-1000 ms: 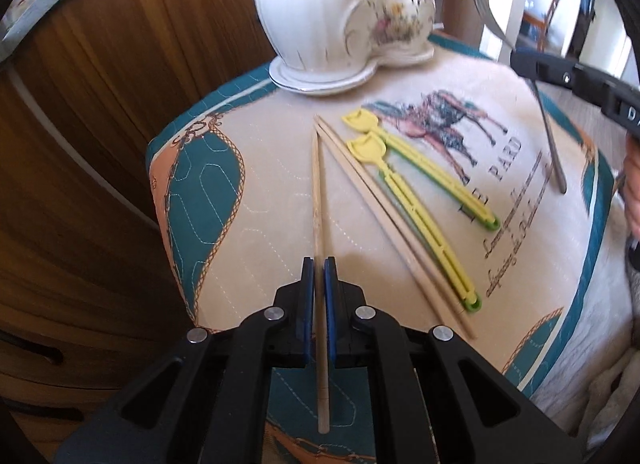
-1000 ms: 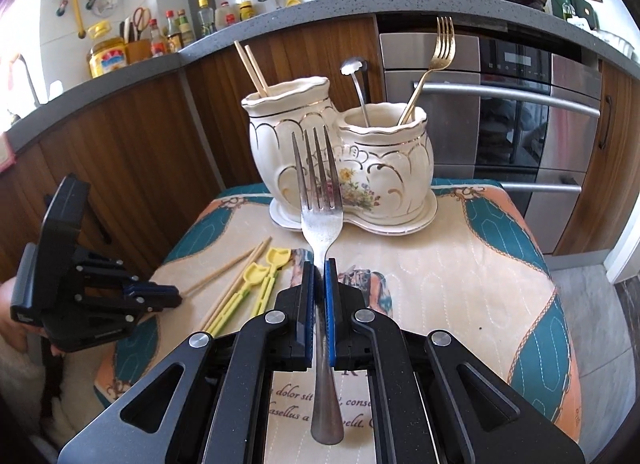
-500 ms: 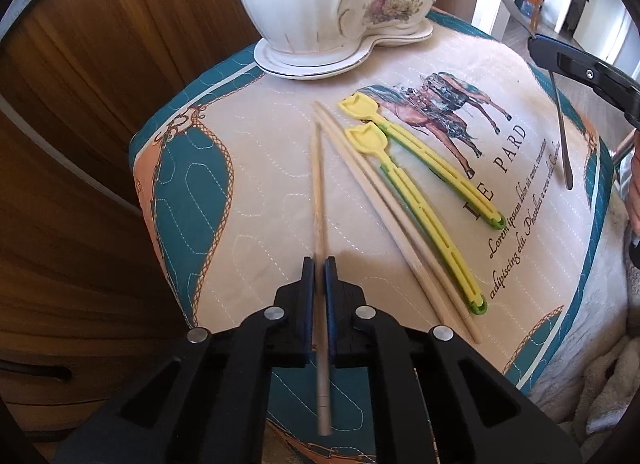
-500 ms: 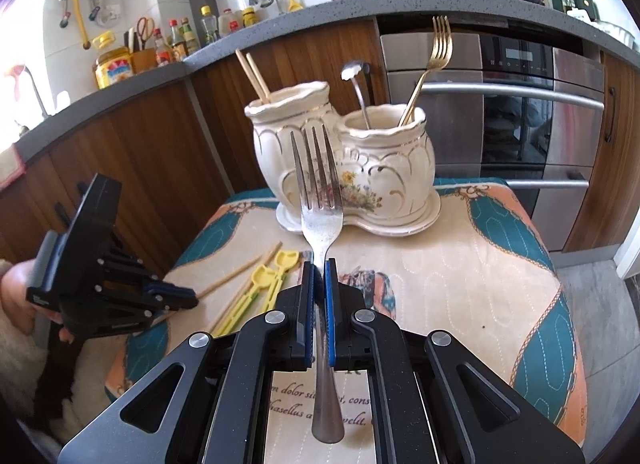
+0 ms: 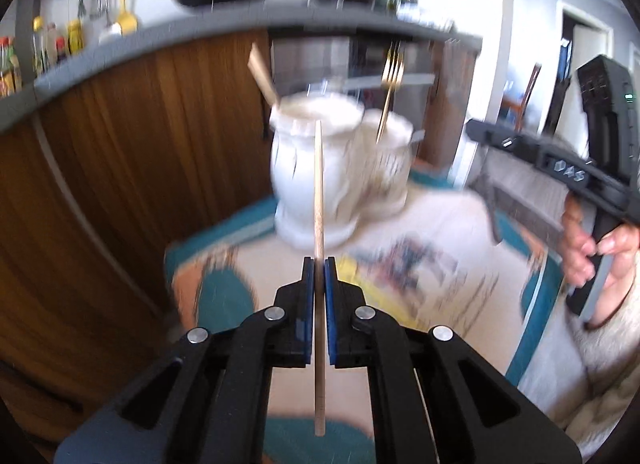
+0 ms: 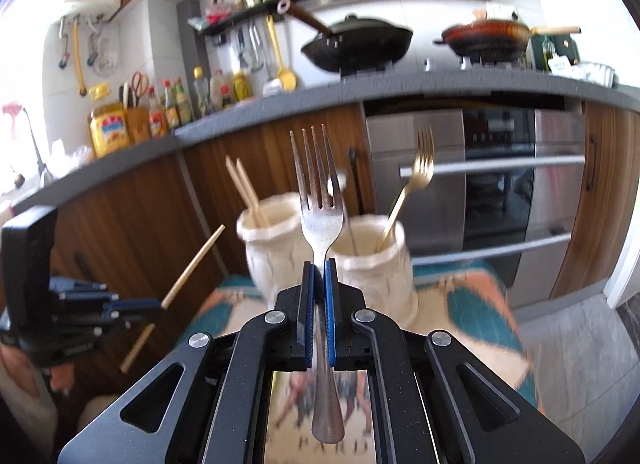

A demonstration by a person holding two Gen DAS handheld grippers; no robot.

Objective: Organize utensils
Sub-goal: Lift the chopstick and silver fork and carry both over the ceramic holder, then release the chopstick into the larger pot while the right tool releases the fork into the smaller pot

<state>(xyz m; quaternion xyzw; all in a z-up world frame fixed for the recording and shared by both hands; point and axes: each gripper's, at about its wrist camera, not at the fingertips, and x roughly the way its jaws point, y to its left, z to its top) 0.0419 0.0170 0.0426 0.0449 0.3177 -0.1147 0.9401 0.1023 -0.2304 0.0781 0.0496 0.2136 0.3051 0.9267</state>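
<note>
1. While the left hand-held gripper (image 5: 319, 264) stands above the table (image 5: 448, 223), its jaws are clamped on a wooden chopstick (image 5: 319, 191), which passes between the blue pads (image 5: 307, 304) and points toward the white jar (image 5: 296, 167).
2. From the right wrist view, the same chopstick (image 6: 192, 264) is tilted, clear of the table, and well apart from the jars.
3. Right hand-held gripper (image 6: 319, 264): jaws clamped on the neck of a silver fork (image 6: 320, 219), tines up, handle trailing back between the fingers.
4. Two white jars stand side by side on the quilted cloth (image 6: 472, 304); the left jar (image 6: 272, 248) holds two chopsticks (image 6: 244, 191), the right jar (image 6: 376, 264) holds a gold fork (image 6: 412, 191).
5. A hand (image 5: 592, 252) grips the handle of the right unit, visible at the right edge of the left wrist view.
</note>
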